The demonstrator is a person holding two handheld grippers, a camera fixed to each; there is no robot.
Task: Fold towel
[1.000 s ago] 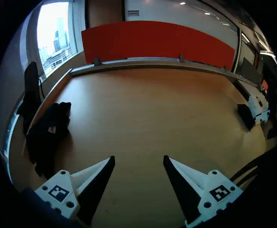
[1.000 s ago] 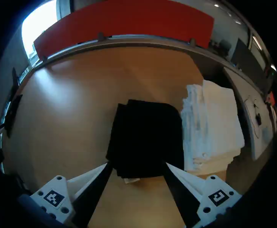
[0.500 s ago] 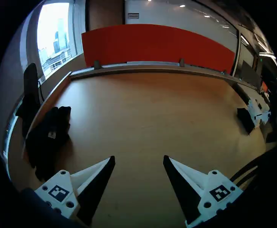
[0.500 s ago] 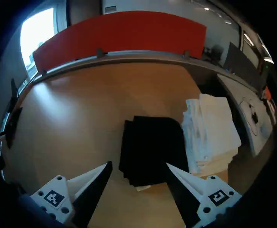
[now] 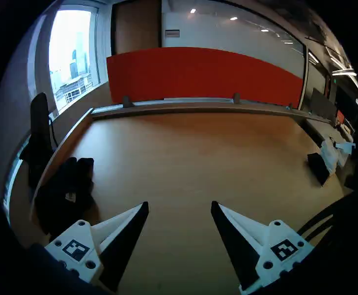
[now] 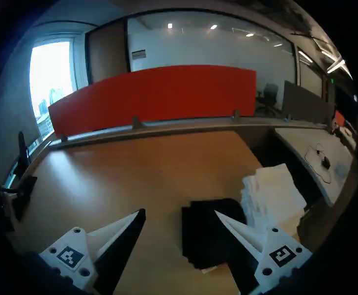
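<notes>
In the right gripper view a stack of folded black towels (image 6: 206, 231) lies on the wooden table (image 6: 129, 172), partly behind my right finger. A stack of folded white towels (image 6: 272, 196) stands against its right side. My right gripper (image 6: 179, 219) hovers above and short of them, open and holding nothing. In the left gripper view a crumpled heap of dark cloth (image 5: 63, 191) lies at the table's left edge. My left gripper (image 5: 179, 209) is open over bare table (image 5: 193, 152), to the right of that heap. The folded black towels (image 5: 318, 167) and white towels (image 5: 333, 150) sit at the far right.
A red divider panel (image 6: 154, 93) runs along the table's far edge. A dark office chair (image 5: 39, 128) stands left of the table by a bright window (image 5: 70, 54). A white desk with cables (image 6: 316, 157) lies beyond the table's right edge.
My right gripper has pulled back and tilted up, so both folded stacks slid down and shrank in its view. The left gripper's view tipped up slightly. Both stayed open.
</notes>
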